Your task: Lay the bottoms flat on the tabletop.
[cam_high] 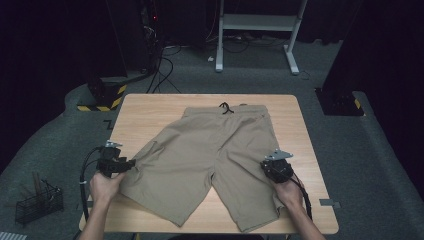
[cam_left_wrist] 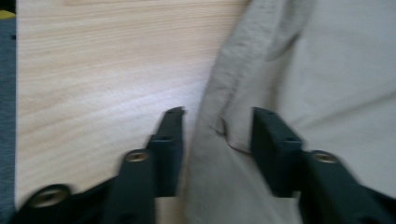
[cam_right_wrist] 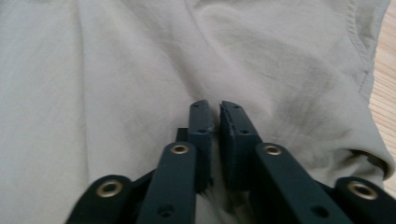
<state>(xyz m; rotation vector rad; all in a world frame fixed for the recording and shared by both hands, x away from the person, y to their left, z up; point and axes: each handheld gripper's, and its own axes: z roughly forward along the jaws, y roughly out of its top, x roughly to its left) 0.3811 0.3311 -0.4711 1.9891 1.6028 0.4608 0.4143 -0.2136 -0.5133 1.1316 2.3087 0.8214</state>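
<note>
Wooden worktop (cam_high: pixel 150 107) carries khaki shorts (cam_high: pixel 210 155) spread flat, waistband far. Left claw (cam_left_wrist: pixel 217 128) gapes astride the outer leg edge; right claw (cam_right_wrist: pixel 217 121) sits nearly closed on the other leg, gripping nothing evident. Likely pre-fold: left must close on the hem.

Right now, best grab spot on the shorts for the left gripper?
The outer side seam of the shorts, which lie flat. The left gripper comes in from the table's left edge, open jaws straddling that raised fold. Close there; the flat middle offers nothing to pinch.
</note>
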